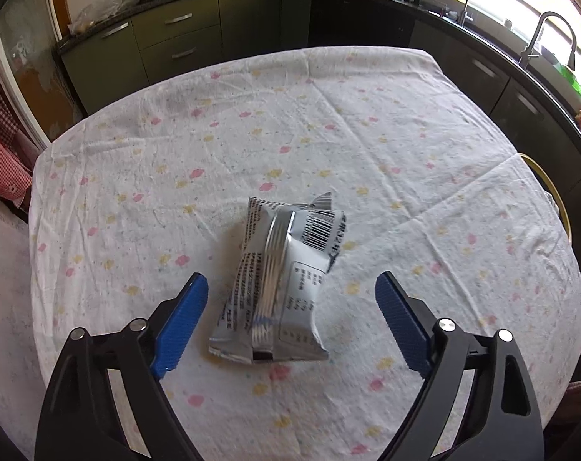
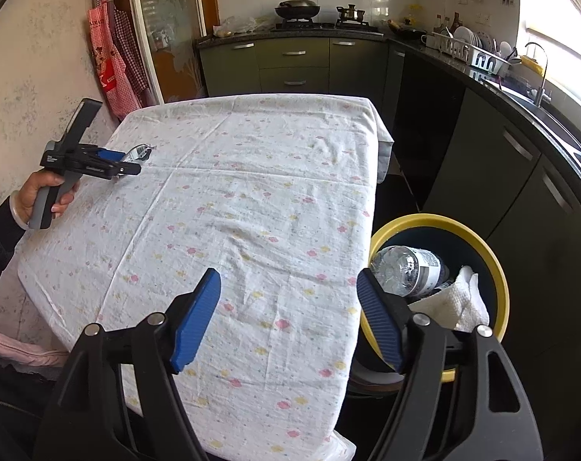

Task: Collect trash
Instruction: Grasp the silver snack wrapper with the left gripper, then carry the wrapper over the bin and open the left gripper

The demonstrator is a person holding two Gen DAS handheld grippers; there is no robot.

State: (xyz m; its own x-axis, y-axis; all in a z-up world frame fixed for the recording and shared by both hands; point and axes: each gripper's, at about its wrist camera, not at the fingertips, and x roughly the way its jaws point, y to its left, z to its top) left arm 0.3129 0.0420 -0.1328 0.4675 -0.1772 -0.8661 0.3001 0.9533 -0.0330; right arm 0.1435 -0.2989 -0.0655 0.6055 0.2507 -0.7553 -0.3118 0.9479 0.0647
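A silver foil snack wrapper (image 1: pixel 281 280) with a barcode lies on the flowered tablecloth (image 1: pixel 405 153). My left gripper (image 1: pixel 290 288) is open, its blue pads on either side of the wrapper's near half, not touching it. In the right wrist view the left gripper (image 2: pixel 131 163) is at the table's far left with the wrapper (image 2: pixel 138 151) at its tips. My right gripper (image 2: pixel 288 282) is open and empty above the table's right edge, next to a yellow-rimmed bin (image 2: pixel 498 269) that holds a plastic bottle (image 2: pixel 409 265) and white paper (image 2: pixel 455 303).
Dark kitchen cabinets (image 2: pixel 482 176) run along the back and right, close beside the bin. A wall (image 2: pixel 33 88) and red aprons (image 2: pixel 110 61) are to the left of the table. The bin's rim (image 1: pixel 551 192) shows at the table's right edge in the left wrist view.
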